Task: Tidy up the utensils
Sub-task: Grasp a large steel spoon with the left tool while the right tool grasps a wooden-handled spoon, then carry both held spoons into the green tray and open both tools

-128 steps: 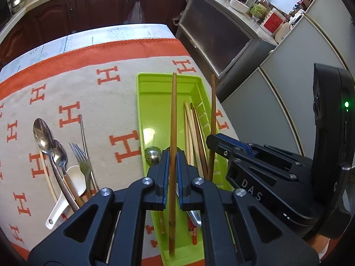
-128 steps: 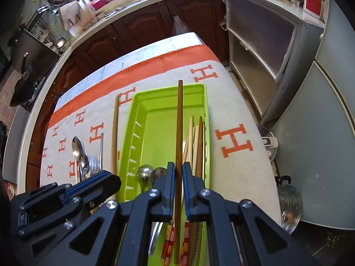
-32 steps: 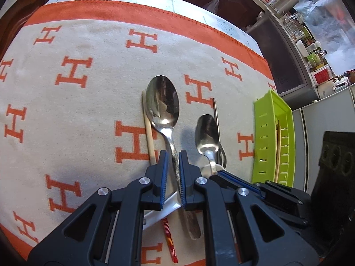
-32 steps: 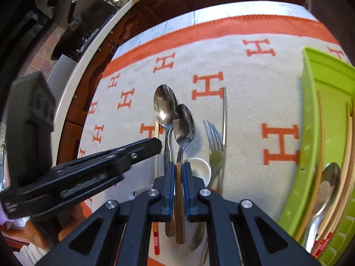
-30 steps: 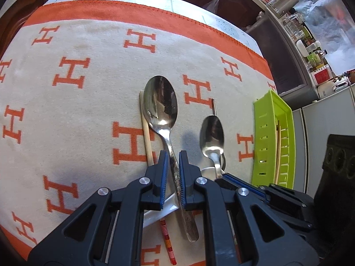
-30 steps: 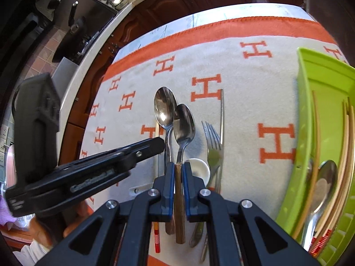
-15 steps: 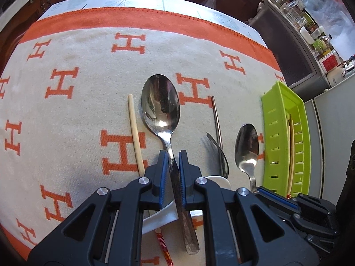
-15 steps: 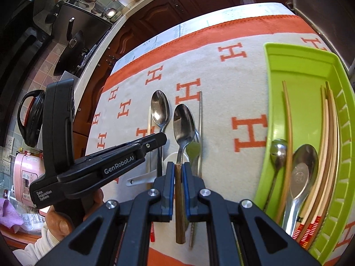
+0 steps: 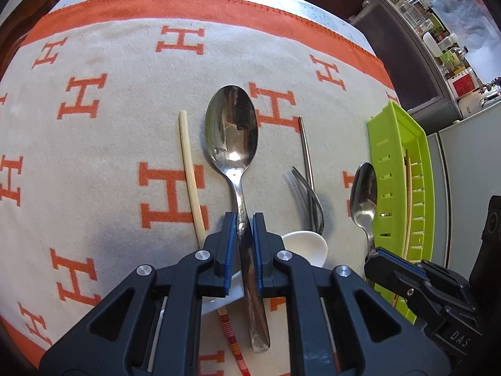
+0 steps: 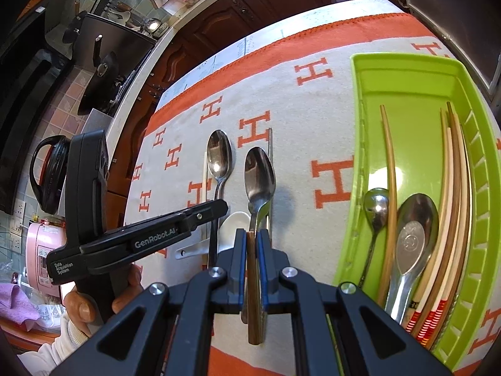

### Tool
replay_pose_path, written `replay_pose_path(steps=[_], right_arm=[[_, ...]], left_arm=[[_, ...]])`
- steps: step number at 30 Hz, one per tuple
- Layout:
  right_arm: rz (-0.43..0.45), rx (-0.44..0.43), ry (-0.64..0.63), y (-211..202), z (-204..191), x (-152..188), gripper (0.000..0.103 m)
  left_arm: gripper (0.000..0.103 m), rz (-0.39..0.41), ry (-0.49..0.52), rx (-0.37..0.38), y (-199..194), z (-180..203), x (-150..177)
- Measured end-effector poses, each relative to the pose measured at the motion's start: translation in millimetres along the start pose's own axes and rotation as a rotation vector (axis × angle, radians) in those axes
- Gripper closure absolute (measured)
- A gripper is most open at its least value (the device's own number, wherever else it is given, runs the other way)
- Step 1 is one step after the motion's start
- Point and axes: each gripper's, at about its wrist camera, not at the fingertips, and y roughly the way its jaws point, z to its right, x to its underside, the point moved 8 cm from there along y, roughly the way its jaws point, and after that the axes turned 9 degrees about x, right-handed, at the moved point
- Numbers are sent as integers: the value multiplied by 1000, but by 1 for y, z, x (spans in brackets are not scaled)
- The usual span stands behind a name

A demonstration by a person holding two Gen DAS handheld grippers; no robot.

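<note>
— Grippers first: how do they stand?

— Left gripper (image 9: pixel 240 219) is pressed onto the handle of the big spoon (image 9: pixel 232 131), whose bowl lies ahead over the cloth (image 9: pixel 103 144). Right gripper (image 10: pixel 251 236) pinches the wooden handle of a smaller spoon (image 10: pixel 259 172), held just left of the tray (image 10: pixel 404 62).

— And the large things?

— An H-patterned cloth with an orange border covers the table. A green tray sits at its right edge, holding chopsticks (image 10: pixel 451 194) along its right side, one brown stick (image 10: pixel 389 169) to the left, and two spoons (image 10: pixel 413 235) between them.

— What lies loose on the cloth?

— A white ladle-spoon (image 9: pixel 305 246) under the left gripper, a fork (image 9: pixel 308 194) beside it, a metal chopstick (image 9: pixel 305 147) touching the fork, and a pale chopstick (image 9: pixel 189 172) left of the big spoon.
</note>
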Motion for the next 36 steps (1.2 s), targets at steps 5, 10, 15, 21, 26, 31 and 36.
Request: replay_pose_path(steps=[5,10,15,21,26,31,36], right_arm=[[-3,-8,18,1,5,0,96],[5,-12,24,-1,7,1,96],[13,-19,34,-5,9,3,96],[32,-27,38,-13,8,6,96],[66,-33,41,-33,8,8,96],[108,-10,64,-57,18,13,96],[154,130,103,-79,46,21,96]], left_arm=[[96,-1,-14,15,-2,-2,3],[97,18,-4,10,-5,3,6],[103,52,37,12,-19,14,11],[103,77,67,10,-34,23,16],[103,89,74,32,-51,32,24],[103,109,149,75,-75,71,35],[103,98,250,103,-80,121,49]])
